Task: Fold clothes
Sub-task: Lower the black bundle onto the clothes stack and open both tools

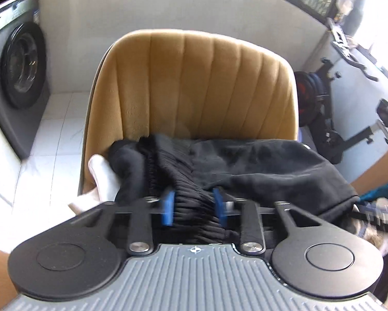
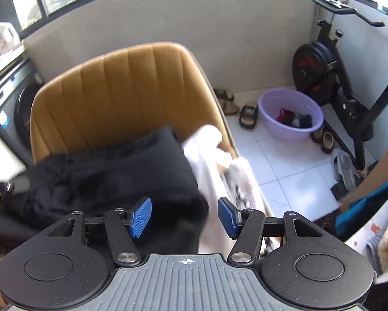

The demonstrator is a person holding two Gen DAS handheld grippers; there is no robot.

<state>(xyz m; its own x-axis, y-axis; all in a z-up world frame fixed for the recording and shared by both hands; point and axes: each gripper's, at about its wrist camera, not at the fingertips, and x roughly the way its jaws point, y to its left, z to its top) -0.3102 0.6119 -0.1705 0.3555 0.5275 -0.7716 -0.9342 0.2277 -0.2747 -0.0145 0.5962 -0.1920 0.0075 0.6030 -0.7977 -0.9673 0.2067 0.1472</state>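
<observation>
Left gripper (image 1: 194,204) clamps soft, limp black garment (image 1: 245,160) at its ribbed waistband, likely the firmest hold; right gripper (image 2: 184,216) spread wide, holding nothing.

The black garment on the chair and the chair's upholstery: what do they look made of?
The black garment looks like soft matte knit, perhaps fleece or jersey; a gathered, ribbed elastic band bunches between the left claw pads. The chair looks covered in mustard velvet or microfibre: a short, slightly sheeny nap stitched into vertical padded channels. Neither fibre can be confirmed by sight.
</observation>
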